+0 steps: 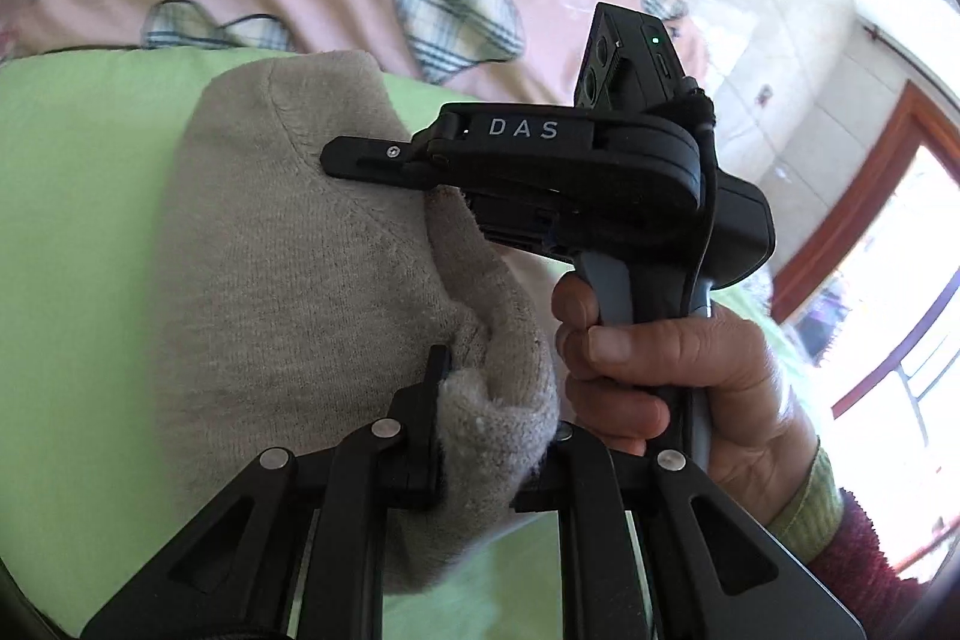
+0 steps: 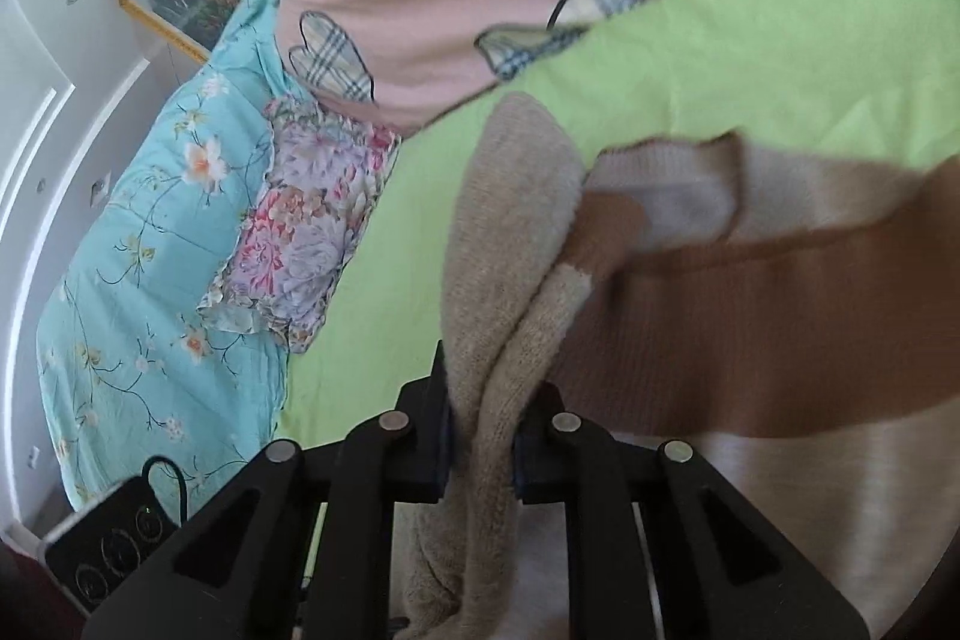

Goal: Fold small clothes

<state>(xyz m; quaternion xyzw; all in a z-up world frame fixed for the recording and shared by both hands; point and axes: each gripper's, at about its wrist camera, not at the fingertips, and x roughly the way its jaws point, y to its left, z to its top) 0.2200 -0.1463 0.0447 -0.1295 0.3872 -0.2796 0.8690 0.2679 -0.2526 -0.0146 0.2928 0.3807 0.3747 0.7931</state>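
Both grippers' fingers closed on beige knit garment (image 1: 288, 244) over green sheet (image 1: 78, 196), striped sweater (image 2: 780, 328) seemingly beneath.

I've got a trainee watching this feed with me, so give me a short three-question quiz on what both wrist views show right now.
1. True or false: the left gripper has its jaws closed on the beige knit garment.
2. What colour is the sheet the clothes lie on?
   A. blue
   B. light green
   C. white
3. In the right wrist view, what lies just right of the right gripper, under the beige knit?

Key
1. True: a bunched fold sits pinched between the jaws.
2. B.
3. A brown and cream striped sweater, spread on the sheet.
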